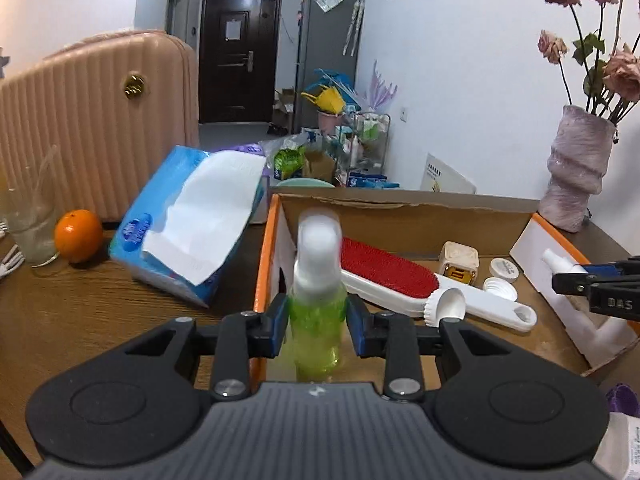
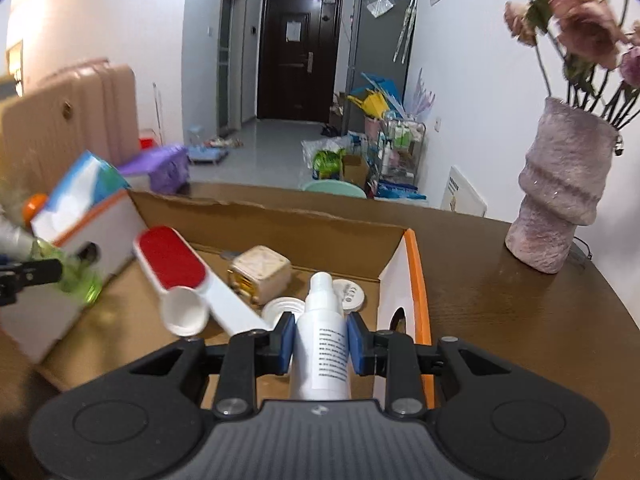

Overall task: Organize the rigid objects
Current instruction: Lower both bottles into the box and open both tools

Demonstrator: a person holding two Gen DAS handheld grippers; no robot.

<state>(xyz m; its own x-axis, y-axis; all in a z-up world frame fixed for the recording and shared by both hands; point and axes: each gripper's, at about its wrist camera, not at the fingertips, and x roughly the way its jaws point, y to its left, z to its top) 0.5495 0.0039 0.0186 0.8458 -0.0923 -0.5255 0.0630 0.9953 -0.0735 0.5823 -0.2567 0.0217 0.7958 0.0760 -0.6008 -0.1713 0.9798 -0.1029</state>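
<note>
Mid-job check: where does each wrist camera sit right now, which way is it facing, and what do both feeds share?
Left wrist: rides the left gripper at the box's left side, facing the far door; its fingers clamp a green bottle, and the right gripper pokes in from the right.
Right wrist: rides the right gripper at the box's right side, facing the same way; its fingers clamp a white bottle, with the left gripper at the left edge.
Shared: box, lint brush, scoop, vase, both bottles.
</note>
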